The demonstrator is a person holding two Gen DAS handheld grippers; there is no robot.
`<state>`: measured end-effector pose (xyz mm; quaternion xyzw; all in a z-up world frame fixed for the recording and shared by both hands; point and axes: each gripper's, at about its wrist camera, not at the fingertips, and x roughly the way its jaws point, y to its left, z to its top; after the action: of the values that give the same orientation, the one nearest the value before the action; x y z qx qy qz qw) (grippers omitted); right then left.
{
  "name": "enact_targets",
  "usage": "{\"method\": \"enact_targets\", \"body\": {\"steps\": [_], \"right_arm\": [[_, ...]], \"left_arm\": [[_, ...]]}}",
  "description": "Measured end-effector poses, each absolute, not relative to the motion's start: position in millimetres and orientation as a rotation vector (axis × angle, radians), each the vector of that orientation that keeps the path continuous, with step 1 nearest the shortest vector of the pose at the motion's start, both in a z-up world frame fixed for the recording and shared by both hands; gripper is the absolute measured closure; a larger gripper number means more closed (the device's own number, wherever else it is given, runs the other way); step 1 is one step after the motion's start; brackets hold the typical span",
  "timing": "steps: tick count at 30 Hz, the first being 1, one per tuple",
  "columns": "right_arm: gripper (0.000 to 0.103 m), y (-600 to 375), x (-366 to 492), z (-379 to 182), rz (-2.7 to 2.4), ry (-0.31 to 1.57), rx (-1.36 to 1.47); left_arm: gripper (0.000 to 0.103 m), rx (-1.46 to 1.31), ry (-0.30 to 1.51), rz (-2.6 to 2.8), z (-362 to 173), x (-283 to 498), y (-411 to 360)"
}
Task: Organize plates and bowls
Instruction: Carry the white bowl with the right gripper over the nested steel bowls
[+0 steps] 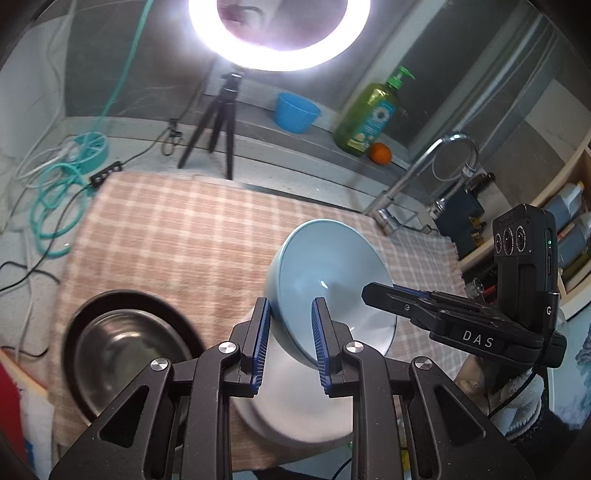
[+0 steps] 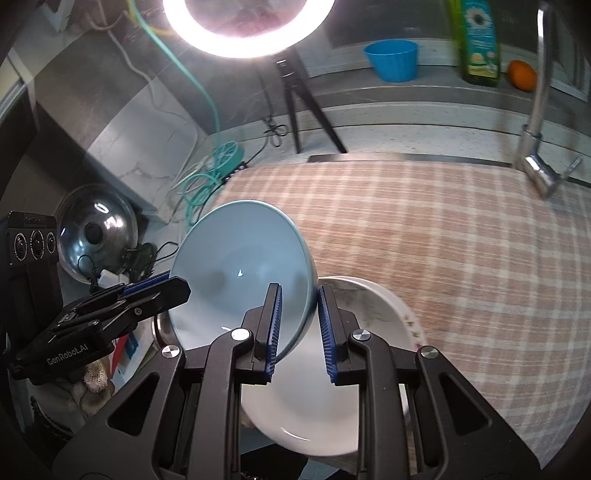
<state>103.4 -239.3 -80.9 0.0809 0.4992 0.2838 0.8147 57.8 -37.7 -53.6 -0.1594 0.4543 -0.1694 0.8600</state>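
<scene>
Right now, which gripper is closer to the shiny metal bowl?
Left. The left gripper holds the blue bowl's rim right beside the metal bowl; the right gripper grips the far rim.

Black tongs (image 1: 291, 343) with blue ribbed pads (image 1: 320, 343), silver round screws (image 1: 227, 347), white "DAS" and "GenRobot.AI" markings.

Glaring ring light (image 1: 279, 33), checked tablecloth (image 1: 177, 229), steel faucet (image 1: 417, 173)

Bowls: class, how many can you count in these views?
3: a blue bowl held by both grippers, a white bowl beneath it, a steel bowl on the cloth. Others may be hidden.
</scene>
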Motion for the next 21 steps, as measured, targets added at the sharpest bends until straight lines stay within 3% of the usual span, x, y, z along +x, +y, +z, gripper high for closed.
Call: {"method": "enact_targets", "body": {"steps": [21], "right_arm": [[0.081, -116.2, 89.1, -105.2, 0.767, 1.137, 0.007]], "left_arm": [[0.082, -0.454, 0.976, -0.157, -78.2, 17.9, 63.6]]}}
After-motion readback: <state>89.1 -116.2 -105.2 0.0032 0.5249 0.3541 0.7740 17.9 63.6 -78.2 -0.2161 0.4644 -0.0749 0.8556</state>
